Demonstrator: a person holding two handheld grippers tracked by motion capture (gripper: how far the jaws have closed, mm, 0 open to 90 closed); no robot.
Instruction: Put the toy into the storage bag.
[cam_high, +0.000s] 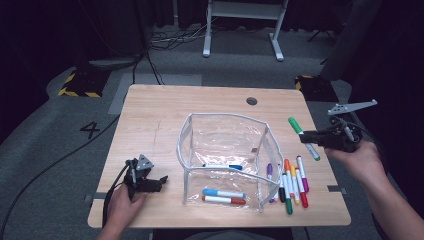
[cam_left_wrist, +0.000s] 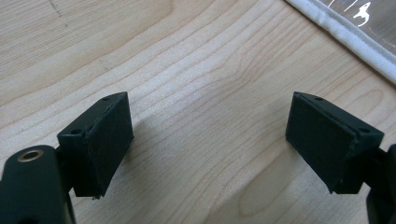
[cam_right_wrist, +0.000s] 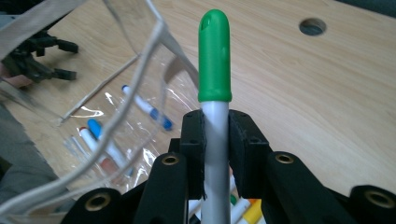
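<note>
Two hands in: your left hand (cam_high: 121, 204) rests low at the table's (cam_high: 150, 115) near edge, its gripper (cam_high: 150, 183) spread wide over bare wood, beside the clear pouch (cam_high: 225, 160). Farther out, your right hand (cam_high: 357, 159) is raised off the right edge, its gripper (cam_high: 306, 137) clamped on a green marker (cam_right_wrist: 214, 93), above loose markers (cam_high: 292, 182).

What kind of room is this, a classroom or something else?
Probably a lab or recording studio rather than a classroom: dark curtains surround a lone wooden table, cables run across grey carpet, and the floor carries a painted number 4 and hazard-striped weights.
</note>
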